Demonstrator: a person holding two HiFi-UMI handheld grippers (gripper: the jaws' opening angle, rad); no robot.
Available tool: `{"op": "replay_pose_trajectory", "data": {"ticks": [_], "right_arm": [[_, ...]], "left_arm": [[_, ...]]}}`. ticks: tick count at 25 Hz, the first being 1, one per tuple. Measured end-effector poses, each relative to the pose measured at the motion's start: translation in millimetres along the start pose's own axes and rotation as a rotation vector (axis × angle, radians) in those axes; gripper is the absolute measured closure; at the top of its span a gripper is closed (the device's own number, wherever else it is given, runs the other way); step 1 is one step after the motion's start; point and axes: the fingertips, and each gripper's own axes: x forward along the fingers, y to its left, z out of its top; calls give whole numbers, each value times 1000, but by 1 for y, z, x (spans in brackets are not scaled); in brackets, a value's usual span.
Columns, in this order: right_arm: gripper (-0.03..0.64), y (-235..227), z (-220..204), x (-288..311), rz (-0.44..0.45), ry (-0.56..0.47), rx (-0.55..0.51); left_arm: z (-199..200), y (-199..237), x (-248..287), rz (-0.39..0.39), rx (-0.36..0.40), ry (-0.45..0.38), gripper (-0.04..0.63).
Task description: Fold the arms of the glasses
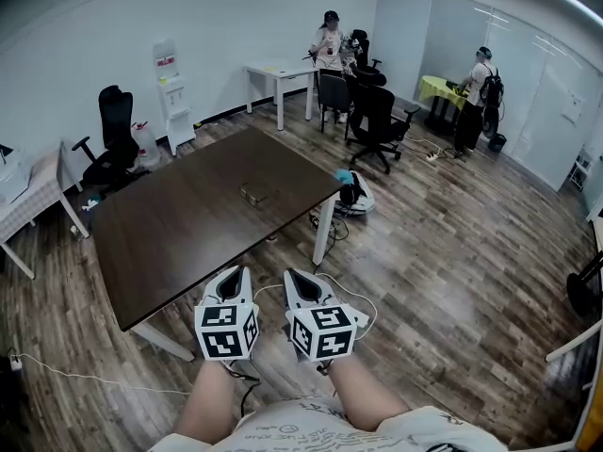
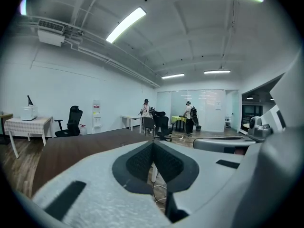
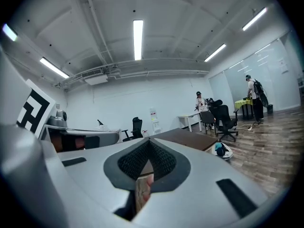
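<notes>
A pair of glasses (image 1: 252,194) lies near the middle of the dark brown table (image 1: 188,224); too small to tell how its arms stand. My left gripper (image 1: 233,276) and right gripper (image 1: 300,279) hang side by side in front of my body, off the table's near corner and well short of the glasses. Each has its jaws shut with nothing between them. In the left gripper view the left gripper (image 2: 153,144) points over the table top (image 2: 80,148). The right gripper (image 3: 148,140) looks past the table's corner (image 3: 190,137). The glasses do not show in either gripper view.
Black office chairs (image 1: 375,121) stand beyond the table, and another chair (image 1: 111,144) is at the left. A white device with a blue cloth (image 1: 352,192) sits on the floor by the table leg (image 1: 323,231). Cables (image 1: 358,295) trail on the floor. Two people (image 1: 330,45) work at far desks.
</notes>
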Motion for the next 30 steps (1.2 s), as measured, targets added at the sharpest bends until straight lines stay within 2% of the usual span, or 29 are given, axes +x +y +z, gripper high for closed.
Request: {"op": "replay_pose_trajectory", "data": {"ticks": [7, 16, 25, 30], "right_arm": [[609, -44, 7, 17, 10, 13, 19], [609, -87, -3, 24, 25, 54, 27], [609, -99, -9, 31, 43, 78, 27], [609, -108, -12, 43, 43, 76, 35]], "left_arm": [[8, -21, 42, 16, 5, 6, 581], [-5, -49, 75, 35, -5, 33, 581], [-14, -49, 94, 51, -25, 59, 581], [-15, -47, 107, 48, -7, 57, 581]]}}
